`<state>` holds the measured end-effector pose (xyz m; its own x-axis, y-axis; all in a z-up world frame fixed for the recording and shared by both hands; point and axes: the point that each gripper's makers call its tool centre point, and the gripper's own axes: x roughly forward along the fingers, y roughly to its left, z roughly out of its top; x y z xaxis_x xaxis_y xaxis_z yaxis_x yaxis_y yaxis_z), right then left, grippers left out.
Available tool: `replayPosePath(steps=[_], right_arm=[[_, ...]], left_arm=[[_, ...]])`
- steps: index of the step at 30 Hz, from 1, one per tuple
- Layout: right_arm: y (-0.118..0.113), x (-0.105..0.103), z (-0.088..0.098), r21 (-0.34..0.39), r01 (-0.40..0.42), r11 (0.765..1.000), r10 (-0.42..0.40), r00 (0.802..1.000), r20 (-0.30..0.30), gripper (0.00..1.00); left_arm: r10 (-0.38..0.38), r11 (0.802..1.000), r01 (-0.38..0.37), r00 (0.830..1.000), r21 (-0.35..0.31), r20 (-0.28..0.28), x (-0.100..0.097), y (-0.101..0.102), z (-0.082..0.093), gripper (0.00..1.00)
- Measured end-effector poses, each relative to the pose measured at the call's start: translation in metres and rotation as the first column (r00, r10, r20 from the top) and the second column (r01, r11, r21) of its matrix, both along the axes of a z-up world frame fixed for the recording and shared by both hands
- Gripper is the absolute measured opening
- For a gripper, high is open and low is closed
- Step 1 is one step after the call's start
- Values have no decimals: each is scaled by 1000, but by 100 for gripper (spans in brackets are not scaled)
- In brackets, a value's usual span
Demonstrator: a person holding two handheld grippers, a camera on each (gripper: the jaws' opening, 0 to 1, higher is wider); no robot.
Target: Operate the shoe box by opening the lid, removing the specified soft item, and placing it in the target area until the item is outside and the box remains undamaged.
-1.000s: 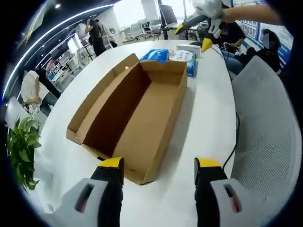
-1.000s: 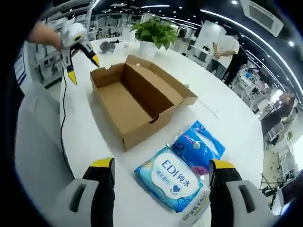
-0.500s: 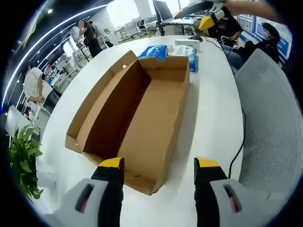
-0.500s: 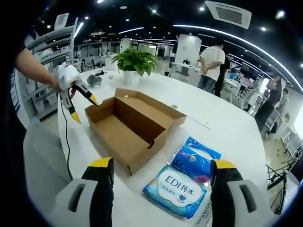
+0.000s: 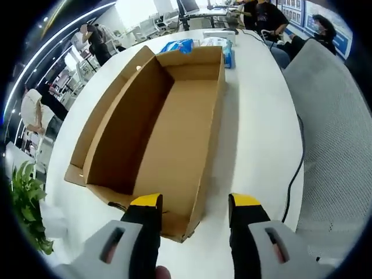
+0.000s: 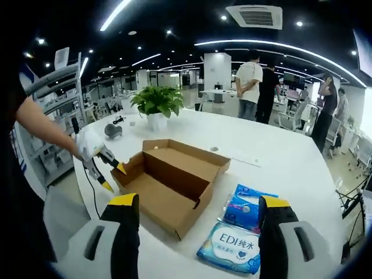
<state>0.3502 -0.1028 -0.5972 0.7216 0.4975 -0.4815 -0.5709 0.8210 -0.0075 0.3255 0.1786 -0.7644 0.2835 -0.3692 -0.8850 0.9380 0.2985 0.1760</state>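
**Left gripper view: open box, packs lying outside**

Left gripper view is showing the left gripper hanging with its jaws apart and holding nothing, right over the near corner of the shoe box. The box is sitting open on the white table, and nothing is showing inside it. Past its far end, blue soft packs are lying on the table.

Right gripper view is showing the plant on the left, then the box, then the packs just beside it. The right gripper is hanging high, jaws wide and holding nothing.

I think the left gripper could go wrong here. Pushing down could be crushing that cardboard corner.
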Motion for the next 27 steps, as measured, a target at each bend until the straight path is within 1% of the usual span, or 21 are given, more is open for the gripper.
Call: replayPosePath(steps=[1, 2, 5, 6, 7, 8, 9, 12, 14, 15, 19, 20, 23, 25, 27], right_arm=[[4, -3, 4, 7, -5, 1000, 5, 1000, -1, 74], [13, -6, 9, 35, -14, 999, 14, 1000, -3, 72], [29, -11, 17, 31, -43, 999, 42, 999, 35, 84], [31, -12, 18, 31, -45, 999, 44, 998, 38, 84], [33, -10, 22, 44, -41, 998, 38, 998, 53, 83], [35, -8, 27, 76, -23, 997, 17, 997, 71, 80], [33, -6, 32, 123, 15, 992, -25, 997, 76, 77], [26, -5, 38, 166, 77, 983, -92, 992, 81, 81], [24, -10, 32, 144, 85, 986, -96, 993, 72, 83], [23, -12, 31, 140, 94, 986, -105, 992, 73, 85], [20, -21, 26, 154, 106, 982, -116, 991, 59, 92], [19, -23, 25, 146, 112, 983, -122, 991, 63, 92], [16, -26, 20, 129, 112, 985, -120, 991, 58, 92], [16, -28, 18, 115, 108, 987, -116, 991, 61, 93], [16, -29, 20, 111, 101, 989, -110, 991, 77, 93]], left_arm=[[8, 1000, -8, 1000, 2, -4, 1, 1, -1, 45], [14, 1000, -14, 1000, -6, -5, 2, 0, -2, 45], [32, 999, -32, 999, -12, -20, 2, -3, -4, 44], [32, 999, -32, 999, -12, -22, 2, -3, -5, 44], [26, 1000, -26, 999, -9, -23, 0, -4, -7, 44], [16, 1000, -16, 1000, 4, -21, -2, -4, -9, 44], [7, 1000, -7, 1000, 13, -19, -3, -4, -11, 44], [7, 1000, -6, 1000, 17, -25, -5, -4, -15, 45], [18, 1000, -18, 999, 10, -33, -5, -4, -17, 46], [18, 1000, -18, 999, 13, -29, -4, -4, -17, 46], [13, 999, -13, 1000, 32, -18, -3, -4, -16, 44], [15, 999, -15, 1000, 30, -16, -2, -5, -14, 44], [15, 1000, -15, 1000, -4, -3, 2, -13, -9, 43], [10, 1000, -10, 1000, -2, -4, 3, -17, -9, 43], [-7, 1000, 7, 1000, 6, 1, 5, -20, -11, 42]])
